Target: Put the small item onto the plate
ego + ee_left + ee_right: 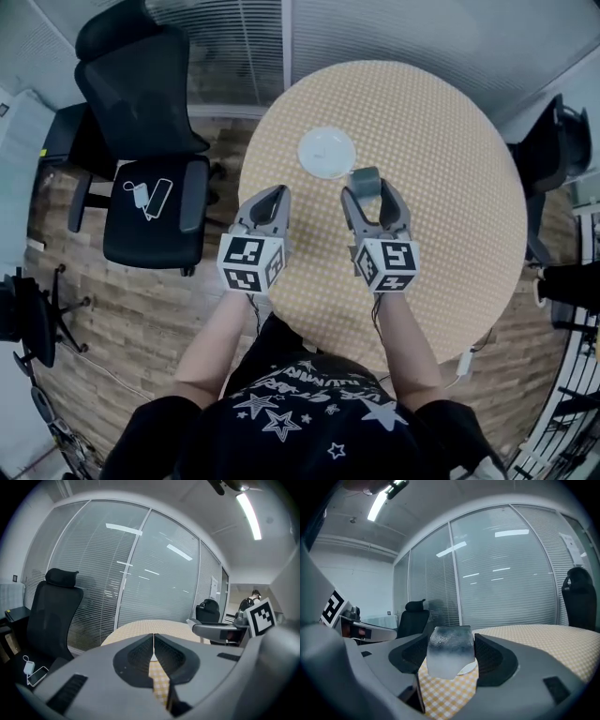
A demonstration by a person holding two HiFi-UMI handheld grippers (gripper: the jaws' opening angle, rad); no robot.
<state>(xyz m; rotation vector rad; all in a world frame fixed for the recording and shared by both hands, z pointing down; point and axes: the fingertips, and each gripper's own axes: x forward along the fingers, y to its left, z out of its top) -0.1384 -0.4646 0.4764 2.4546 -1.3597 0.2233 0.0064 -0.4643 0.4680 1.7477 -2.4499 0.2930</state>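
A small grey cup (365, 178) with a frosted lower half (449, 651) sits clamped between the jaws of my right gripper (369, 190), held above the round checkered table (450, 169). The white plate (326, 152) lies on the table just ahead and left of the cup; its rim (468, 668) peeks out behind the cup in the right gripper view. My left gripper (272, 199) hovers over the table's near left edge with its jaws pressed together (153, 654) and nothing between them.
A black office chair (145, 141) stands left of the table with a phone and charger (148, 197) on its seat. Another dark chair (558, 150) stands at the right. Glass walls with blinds (140, 573) rise beyond the table.
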